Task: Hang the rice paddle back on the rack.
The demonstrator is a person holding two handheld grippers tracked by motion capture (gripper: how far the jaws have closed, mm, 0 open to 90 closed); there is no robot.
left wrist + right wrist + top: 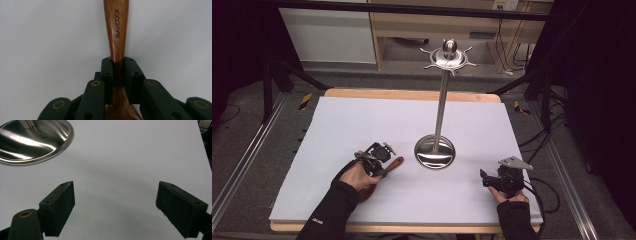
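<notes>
Left gripper (pixel 382 159), near the front-left part of the white sheet (pixel 362 125): jaws clamped on the narrow neck of a wooden utensil (pixel 116 32). In the left gripper view the pads press the handle from both sides, w/ the branded handle end running out ahead of the jaws and the wider part tucked back under the gripper body. In the high view the utensil (pixel 394 162) lies low, on or just above the sheet, just left of the stand's base, apart from it. Can't tell if it's a spoon or a spatula; the head is hidden by the hand (pixel 357 175).

Risks, as I judge them: the grip sits on a tapered, smooth bit of wood, so the handle could slide along the pads or swivel between them when lifted, esp. if the heavier head end droops. If the aim is to hang it on the stand, the top hooks are high up; a swing of the long handle could knock the thin pole and tip the stand.

Middle: metal stand (pixel 443 100), round base (pixel 435 151) on the sheet's centre, pole up to a ring of hooks (pixel 449 56), nothing hanging there.

Right gripper (pixel 484 178), near the front-right corner: jaws wide apart, holding and touching nothing, bare sheet between them. Stand base (pixel 32 140) lies beyond its jaws, apart.
</notes>
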